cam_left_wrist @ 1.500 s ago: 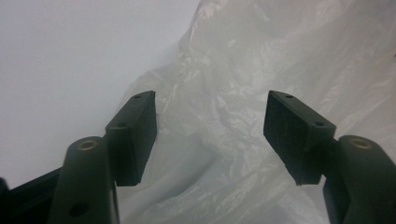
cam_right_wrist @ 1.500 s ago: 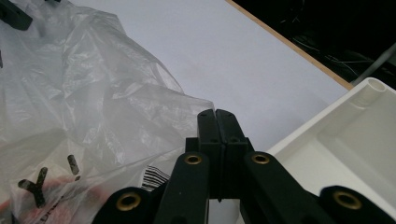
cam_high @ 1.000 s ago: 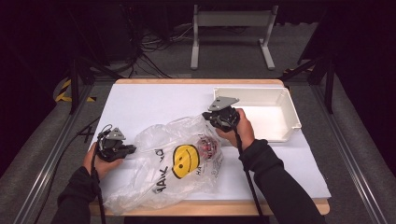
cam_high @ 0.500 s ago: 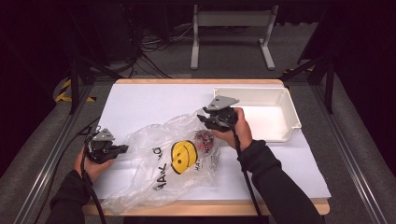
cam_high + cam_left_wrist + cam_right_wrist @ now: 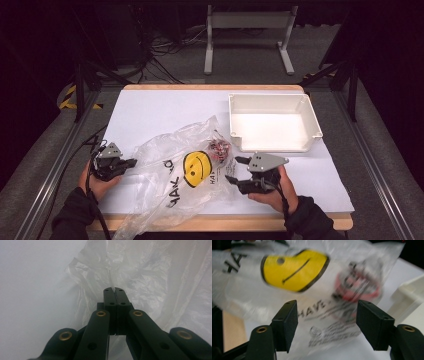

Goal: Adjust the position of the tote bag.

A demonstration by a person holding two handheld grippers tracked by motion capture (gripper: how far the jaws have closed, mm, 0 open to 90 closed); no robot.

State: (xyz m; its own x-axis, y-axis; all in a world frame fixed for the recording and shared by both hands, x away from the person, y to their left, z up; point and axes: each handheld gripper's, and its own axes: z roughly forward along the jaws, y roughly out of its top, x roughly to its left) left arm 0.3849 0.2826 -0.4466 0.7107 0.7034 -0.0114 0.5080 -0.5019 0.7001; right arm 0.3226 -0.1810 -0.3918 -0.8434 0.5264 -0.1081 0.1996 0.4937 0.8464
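1. The left gripper [image 5: 115, 291] was clamped tight on a thin fold of the clear plastic bag [image 5: 185, 172]. In the left gripper view the two black jaws sat pressed flat together with a sliver of film pinched at the very tip, and crinkled plastic spread out above and to the right of them.

2. From the high view, that same left gripper [image 5: 131, 162] sat at the bag's left edge, held in the left hand [image 5: 100, 180] close to the table's left border.

3. The right gripper [image 5: 327, 315] had let go. Its jaws had just been opening and stood well apart in the right gripper view, with nothing pressed between the pads, just the bag lying on the table beyond them.

4. In the high view the right gripper [image 5: 236, 170] pointed left at the bag's right edge, just beside it. I couldn't tell if the tips brushed the film.

5. The bag lay crumpled flat on the white table [image 5: 150, 107], in the front-left part, with its yellow smiley face [image 5: 196, 169] facing up near the middle and black lettering around it.

6. Inside the bag, up near its top right, sat a small reddish bundle [image 5: 219, 149]. It came out blurry in the right gripper view, so no idea what it actually was.

7. A white tray [image 5: 272, 145] stood on the table's right rear, just right of that bundle.
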